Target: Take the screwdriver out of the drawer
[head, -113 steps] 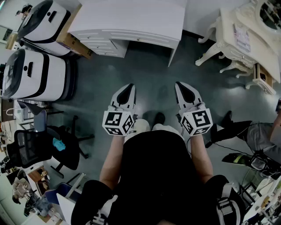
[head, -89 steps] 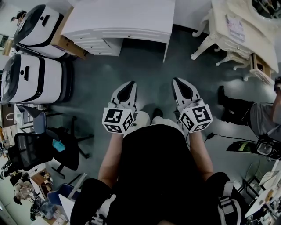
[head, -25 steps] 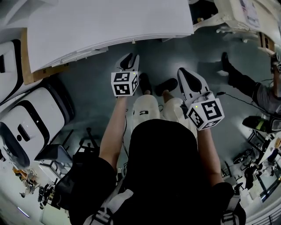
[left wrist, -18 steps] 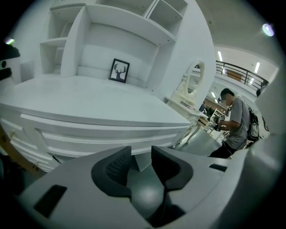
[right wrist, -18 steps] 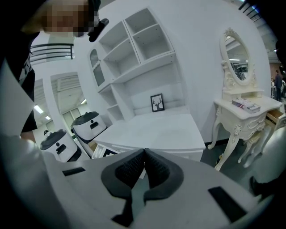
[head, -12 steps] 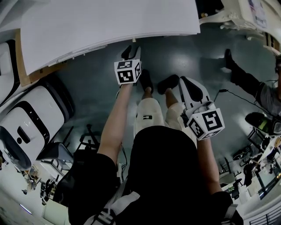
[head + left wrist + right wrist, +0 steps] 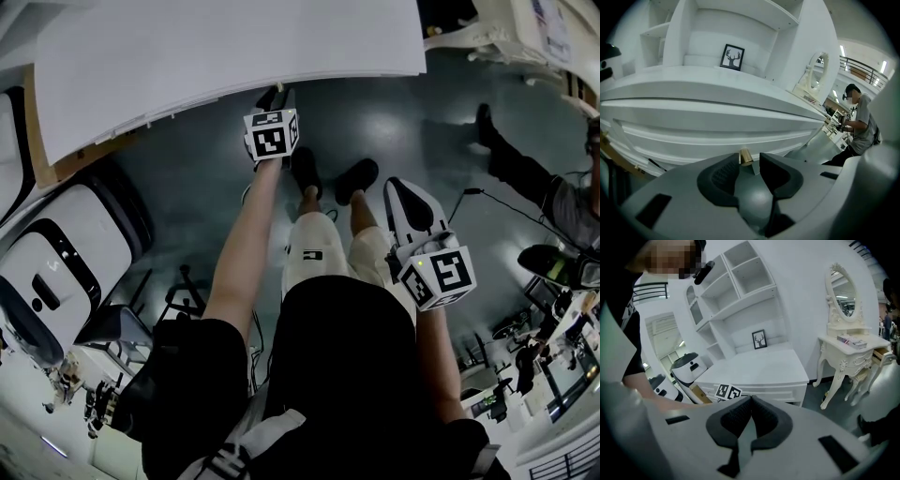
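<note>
The white desk (image 7: pixel 234 47) fills the top of the head view, and its drawer front (image 7: pixel 717 140) is shut. No screwdriver shows in any view. My left gripper (image 7: pixel 274 97) reaches out to the desk's front edge. In the left gripper view it (image 7: pixel 749 159) stands open, with the drawer's small brass knob (image 7: pixel 746 157) between its fingertips; the pads are not pressed on it. My right gripper (image 7: pixel 401 187) hangs back beside my right leg. The right gripper view shows it (image 7: pixel 750 401) shut on nothing.
White-and-black machines (image 7: pixel 56 253) and a cardboard box (image 7: pixel 56 164) stand left of the desk, with an office chair (image 7: pixel 122 328) behind. A cream dressing table (image 7: pixel 853 348) stands to the right, near a seated person (image 7: pixel 562 197). Shelves and a framed deer picture (image 7: pixel 731 57) rise above the desk.
I have walked up to the desk. My left gripper has gone forward and down to the drawer front and its jaws have opened. The right gripper has dropped a little.
</note>
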### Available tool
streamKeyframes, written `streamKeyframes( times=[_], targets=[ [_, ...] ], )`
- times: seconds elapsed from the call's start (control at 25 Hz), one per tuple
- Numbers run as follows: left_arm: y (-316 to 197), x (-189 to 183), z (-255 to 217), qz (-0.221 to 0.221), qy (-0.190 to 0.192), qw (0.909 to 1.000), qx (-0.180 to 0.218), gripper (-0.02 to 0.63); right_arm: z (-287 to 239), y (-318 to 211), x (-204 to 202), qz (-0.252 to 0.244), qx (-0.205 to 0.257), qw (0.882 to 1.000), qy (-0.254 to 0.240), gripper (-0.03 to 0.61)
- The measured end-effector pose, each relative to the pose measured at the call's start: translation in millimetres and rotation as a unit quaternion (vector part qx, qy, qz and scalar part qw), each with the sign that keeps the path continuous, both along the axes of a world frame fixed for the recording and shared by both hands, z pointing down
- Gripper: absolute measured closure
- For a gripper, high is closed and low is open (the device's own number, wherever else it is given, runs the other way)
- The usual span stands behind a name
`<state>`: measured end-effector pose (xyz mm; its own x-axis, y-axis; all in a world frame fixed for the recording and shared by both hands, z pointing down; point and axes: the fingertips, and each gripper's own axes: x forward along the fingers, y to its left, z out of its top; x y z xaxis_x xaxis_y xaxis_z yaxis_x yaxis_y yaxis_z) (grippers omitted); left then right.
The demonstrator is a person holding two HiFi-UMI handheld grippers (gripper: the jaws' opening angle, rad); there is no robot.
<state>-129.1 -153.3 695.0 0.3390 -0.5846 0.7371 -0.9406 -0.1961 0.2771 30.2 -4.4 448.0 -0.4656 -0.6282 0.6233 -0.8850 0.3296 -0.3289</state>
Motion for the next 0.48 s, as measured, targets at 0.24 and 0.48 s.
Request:
streamKeyframes(
  times=[0.24,0.48],
  targets=[
    [-1.6,0.2,6.0,0.001,-0.008,0.9999,-0.007,0.489,4.8,5.8,6.0,0.012,-0.009,1.000,-0.002,0.561],
    [-0.9,-4.4,5.4,-0.009,-0.005,0.9999,-0.010,0.517,4.2,7.4,10.6,0.021,-0.009,1.000,-0.004,0.561]
  ],
)
